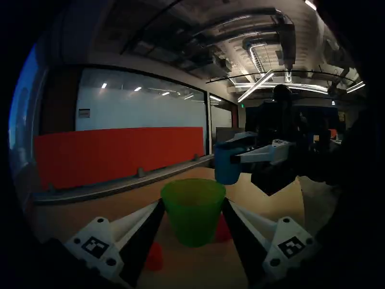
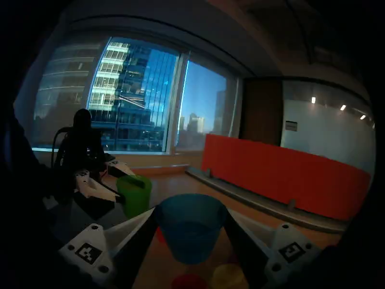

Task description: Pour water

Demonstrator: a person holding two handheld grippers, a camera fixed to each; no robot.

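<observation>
In the left gripper view my left gripper point(image 1: 193, 212) is shut on a green cup point(image 1: 193, 209), held upright above the wooden table point(image 1: 260, 200). Farther off in the same view, the right gripper point(image 1: 230, 159) holds a blue cup point(image 1: 226, 166) upright, up and to the right of the green one. In the right gripper view my right gripper point(image 2: 191, 226) is shut on the blue cup point(image 2: 191, 226), its mouth facing up. The left gripper point(image 2: 122, 185) shows at the left there with the green cup point(image 2: 134, 194). The two cups are apart.
Small red items point(image 1: 155, 256) lie on the table under the green cup. Red and yellow round items point(image 2: 228, 275) lie under the blue cup. An orange partition point(image 1: 120, 151) runs along the table's far side. A dark chair point(image 2: 79, 139) stands before the windows.
</observation>
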